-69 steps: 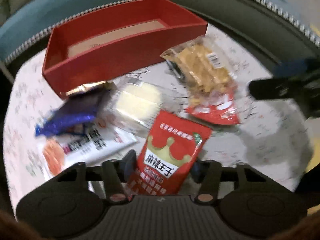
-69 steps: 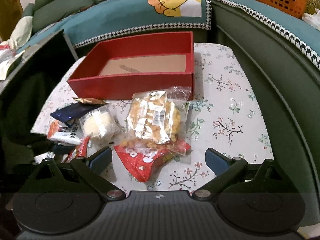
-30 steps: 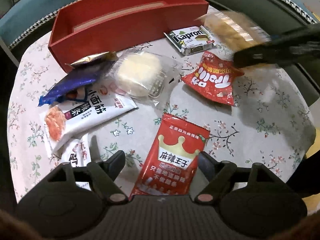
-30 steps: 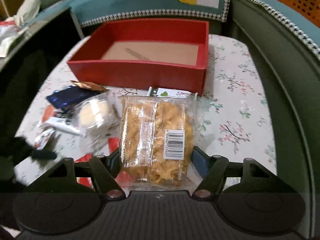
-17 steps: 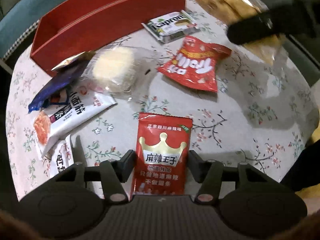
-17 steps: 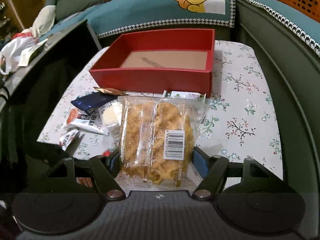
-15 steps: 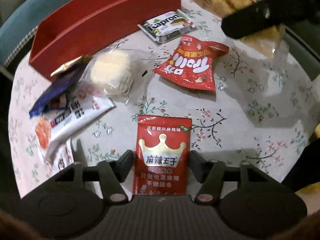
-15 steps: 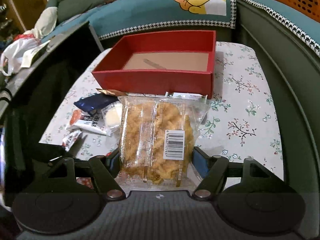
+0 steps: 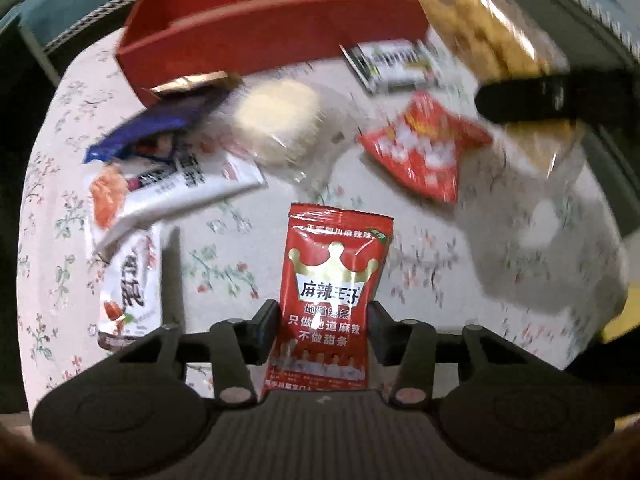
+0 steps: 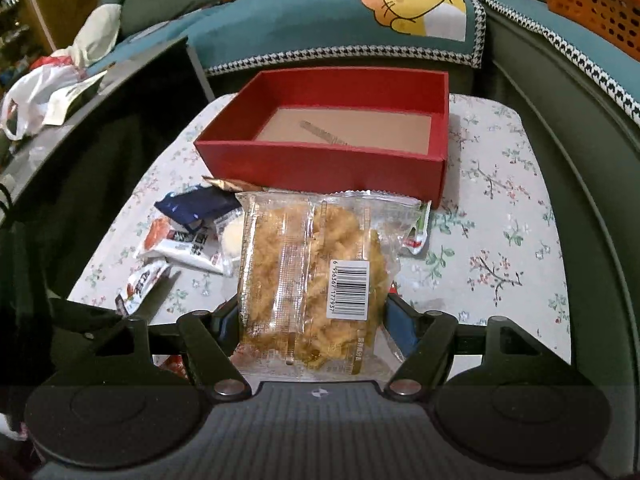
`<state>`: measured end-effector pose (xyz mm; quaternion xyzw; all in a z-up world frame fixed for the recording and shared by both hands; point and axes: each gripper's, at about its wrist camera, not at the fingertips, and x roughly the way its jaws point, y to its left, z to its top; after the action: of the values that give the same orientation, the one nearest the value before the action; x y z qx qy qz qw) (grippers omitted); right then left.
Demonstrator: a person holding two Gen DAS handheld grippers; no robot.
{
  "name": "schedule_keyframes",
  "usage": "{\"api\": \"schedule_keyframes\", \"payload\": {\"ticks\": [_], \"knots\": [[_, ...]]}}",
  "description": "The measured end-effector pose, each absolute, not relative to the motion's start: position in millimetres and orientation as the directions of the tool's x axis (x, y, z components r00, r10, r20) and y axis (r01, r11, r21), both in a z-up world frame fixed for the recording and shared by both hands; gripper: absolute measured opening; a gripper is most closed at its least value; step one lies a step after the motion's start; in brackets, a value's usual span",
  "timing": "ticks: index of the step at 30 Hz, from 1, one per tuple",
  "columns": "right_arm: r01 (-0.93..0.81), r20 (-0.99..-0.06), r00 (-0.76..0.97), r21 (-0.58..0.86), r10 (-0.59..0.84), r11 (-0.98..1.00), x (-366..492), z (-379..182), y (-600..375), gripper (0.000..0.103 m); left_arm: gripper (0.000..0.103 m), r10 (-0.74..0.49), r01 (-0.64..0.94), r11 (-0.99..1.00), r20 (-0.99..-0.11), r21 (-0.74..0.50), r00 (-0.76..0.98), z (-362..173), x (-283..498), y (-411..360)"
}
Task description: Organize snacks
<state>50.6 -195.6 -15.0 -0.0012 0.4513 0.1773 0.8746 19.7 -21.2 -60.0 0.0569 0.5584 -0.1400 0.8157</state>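
From the left wrist, the left gripper was closing its jaws on a red spicy-strip packet standing between them, pads touching its edges. Only this view showed the second red bag on the table.

From the right wrist, the right gripper clamped one clear bag of fried snacks before the one empty red box. Only here appeared the sofa.

home living room, teal sofa, floral-cloth table
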Motion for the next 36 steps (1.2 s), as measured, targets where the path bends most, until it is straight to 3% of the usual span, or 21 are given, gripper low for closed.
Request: {"api": "schedule_keyframes", "payload": {"ticks": [4,5,6,7,10,13,15,17,18,21,24,25,28,29,36], "knots": [[-0.309,-0.783,0.547,0.14,0.296,0.941,52.1,-11.8,-189.7,0.076,0.068,-0.216,0.241,0.962,-0.895,-0.127,0.391,-40.5,19.7,-8.3],[-0.307,-0.781,0.552,0.136,0.293,0.942,52.2,-10.8,-188.7,0.076,0.044,-0.233,0.232,0.962,-0.886,-0.147,0.402,-36.6,19.7,-5.4],[-0.306,-0.778,0.556,0.136,0.293,0.942,52.5,-9.5,-188.2,0.076,0.033,-0.256,0.22,0.959,-0.881,-0.18,0.398,-36.4,19.2,-1.2],[-0.307,-0.774,0.559,0.138,0.296,0.942,52.5,-7.7,-187.4,0.076,0.033,-0.279,0.194,0.957,-0.876,-0.217,0.394,-33.7,20.2,3.8],[-0.301,-0.772,0.566,0.135,0.291,0.944,53.9,-4.6,-185.8,0.076,0.035,-0.209,0.255,0.96,-0.899,-0.114,0.386,-39.4,20.3,-8.1],[-0.313,-0.775,0.557,0.137,0.298,0.94,53.7,-5.7,-183.2,0.076,0.059,-0.143,0.294,0.955,-0.927,-0.037,0.347,-58.8,22.6,-17.3],[-0.32,-0.777,0.554,0.135,0.3,0.938,51.8,-6.2,-183.4,0.076,0.067,-0.098,0.33,0.944,-0.924,0.032,0.369,-63.2,24.6,-20.4],[-0.323,-0.78,0.547,0.137,0.303,0.937,51.4,-7.4,-184.6,0.076,0.101,-0.044,0.389,0.913,-0.918,0.123,0.395,-65.6,28.6,-26.7],[-0.324,-0.783,0.542,0.141,0.306,0.936,51.3,-8.2,-185.5,0.076,0.103,-0.032,0.431,0.889,-0.917,0.156,0.397,-69.2,29.9,-30.1],[-0.32,-0.789,0.533,0.146,0.305,0.936,51.4,-11.0,-187.4,0.076,0.103,-0.03,0.489,0.856,-0.93,0.165,0.366,-82.7,36.7,-28.4],[-0.324,-0.796,0.521,0.15,0.309,0.934,52.7,-15.1,-188.5,0.076,0.103,-0.117,0.379,0.925,-0.947,0.005,0.298,-85.0,49.4,-4.3],[-0.325,-0.8,0.515,0.149,0.307,0.934,53.8,-17.0,-188.3,0.076,0.103,-0.117,0.368,0.93,-0.941,0.009,0.319,-82.5,47.1,-1.9],[-0.329,-0.806,0.508,0.145,0.305,0.933,55.5,-19.1,-186.0,0.076,0.081,-0.146,0.36,0.933,-0.932,-0.018,0.331,-73.2,38.5,-4.4],[-0.331,-0.804,0.51,0.146,0.307,0.932,55.2,-17.9,-185.1,0.076,0.078,-0.143,0.349,0.937,-0.93,-0.018,0.338,-71.2,35.2,-6.2],[-0.326,-0.781,0.546,0.137,0.304,0.935,47.6,-9.4,-189.2,0.076,0.074,-0.183,0.255,0.963,-0.9,-0.084,0.395,-53.1,15.4,-7.7]]}}
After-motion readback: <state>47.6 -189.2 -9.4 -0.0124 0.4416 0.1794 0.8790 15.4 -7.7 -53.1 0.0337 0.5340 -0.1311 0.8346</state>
